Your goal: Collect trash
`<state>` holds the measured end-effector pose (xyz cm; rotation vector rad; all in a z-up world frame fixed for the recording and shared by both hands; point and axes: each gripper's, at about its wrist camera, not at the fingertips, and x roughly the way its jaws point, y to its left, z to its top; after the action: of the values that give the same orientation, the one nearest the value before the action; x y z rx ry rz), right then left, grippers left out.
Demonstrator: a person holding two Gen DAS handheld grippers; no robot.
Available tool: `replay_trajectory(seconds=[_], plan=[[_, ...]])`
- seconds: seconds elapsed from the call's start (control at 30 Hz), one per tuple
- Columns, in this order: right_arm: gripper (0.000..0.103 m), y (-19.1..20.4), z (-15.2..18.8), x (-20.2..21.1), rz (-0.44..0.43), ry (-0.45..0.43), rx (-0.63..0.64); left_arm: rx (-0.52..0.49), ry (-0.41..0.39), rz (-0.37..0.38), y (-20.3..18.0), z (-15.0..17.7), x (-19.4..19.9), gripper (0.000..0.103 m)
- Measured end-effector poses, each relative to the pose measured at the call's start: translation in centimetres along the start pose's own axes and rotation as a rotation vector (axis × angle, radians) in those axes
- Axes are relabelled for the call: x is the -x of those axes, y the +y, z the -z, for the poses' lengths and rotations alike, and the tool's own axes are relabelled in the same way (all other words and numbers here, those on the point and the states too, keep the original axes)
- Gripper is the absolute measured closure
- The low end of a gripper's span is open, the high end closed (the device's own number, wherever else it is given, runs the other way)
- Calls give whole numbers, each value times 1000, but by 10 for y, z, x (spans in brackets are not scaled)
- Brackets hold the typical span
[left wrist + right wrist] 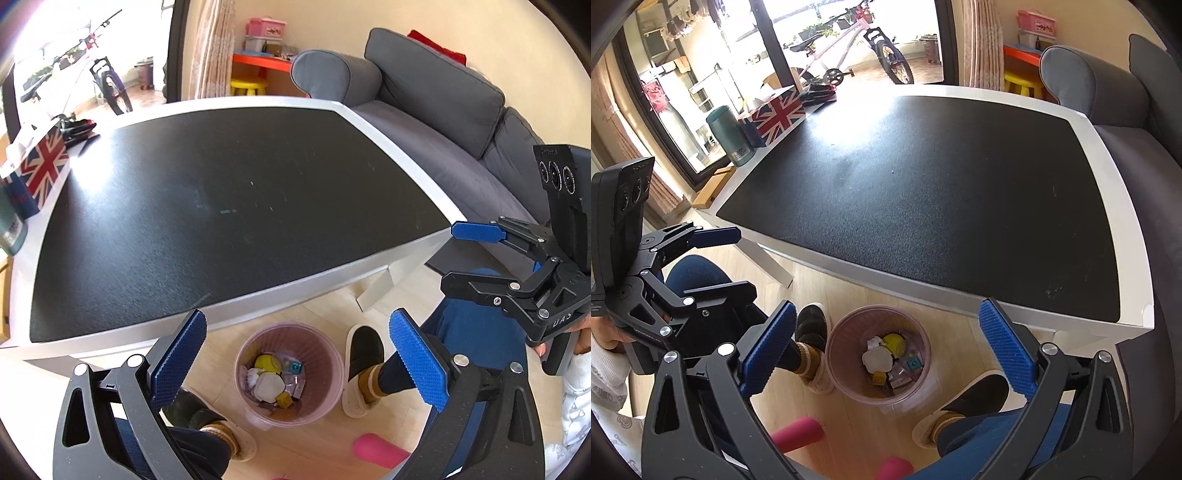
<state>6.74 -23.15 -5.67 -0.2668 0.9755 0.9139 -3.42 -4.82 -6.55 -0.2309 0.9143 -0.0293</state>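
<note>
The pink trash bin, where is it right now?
In both wrist views the pink trash bin stands on the wooden floor just in front of the table's near edge, between the person's two slippered feet, below both open grippers.

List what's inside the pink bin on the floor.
The pink bin holds crumpled white paper, a yellow round piece, a small teal block, a yellow block and clear wrappers. Whatever lies beneath that top layer is covered.

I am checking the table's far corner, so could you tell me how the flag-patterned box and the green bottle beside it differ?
The box is low, rectangular and printed with a red, white and blue flag; the bottle is a tall, plain dark-green cylinder. The box lies lengthwise, the bottle stands upright. Both sit at the table edge by the window.
</note>
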Motion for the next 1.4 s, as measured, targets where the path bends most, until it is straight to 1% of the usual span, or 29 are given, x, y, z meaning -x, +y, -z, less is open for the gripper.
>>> replay_trajectory(seconds=[0.3, 0.47, 0.57, 0.7, 0.87, 0.93, 1.03, 1.17, 1.23, 1.33, 1.37, 1.4], plan=[[3, -1, -30, 13, 48, -47, 18, 3, -49, -13, 8, -23, 14, 7], [3, 0, -51, 18, 72, -75, 43, -16, -76, -39, 12, -41, 20, 7], [3, 0, -62, 21, 68, -94, 51, -23, -80, -62, 15, -52, 22, 7], [3, 0, -80, 24, 80, -115, 58, -35, -103, -53, 19, -65, 27, 7], [3, 0, -94, 28, 97, -138, 69, -52, -124, -76, 24, -81, 30, 7], [3, 0, -98, 28, 93, -144, 70, -35, -127, -89, 28, -85, 30, 7], [3, -1, -103, 28, 89, -149, 70, -11, -115, -65, 35, -91, 27, 6], [3, -2, -106, 26, 86, -143, 71, -30, -88, -97, 35, -93, 21, 6], [3, -3, -105, 25, 87, -140, 69, -27, -83, -85, 36, -93, 19, 6], [3, -3, -105, 23, 85, -137, 68, 0, -97, -67, 41, -94, 20, 6], [3, -4, -106, 22, 85, -136, 68, 5, -104, -74, 41, -94, 20, 6], [3, -3, -106, 22, 82, -136, 67, 10, -119, -97, 42, -94, 22, 6]])
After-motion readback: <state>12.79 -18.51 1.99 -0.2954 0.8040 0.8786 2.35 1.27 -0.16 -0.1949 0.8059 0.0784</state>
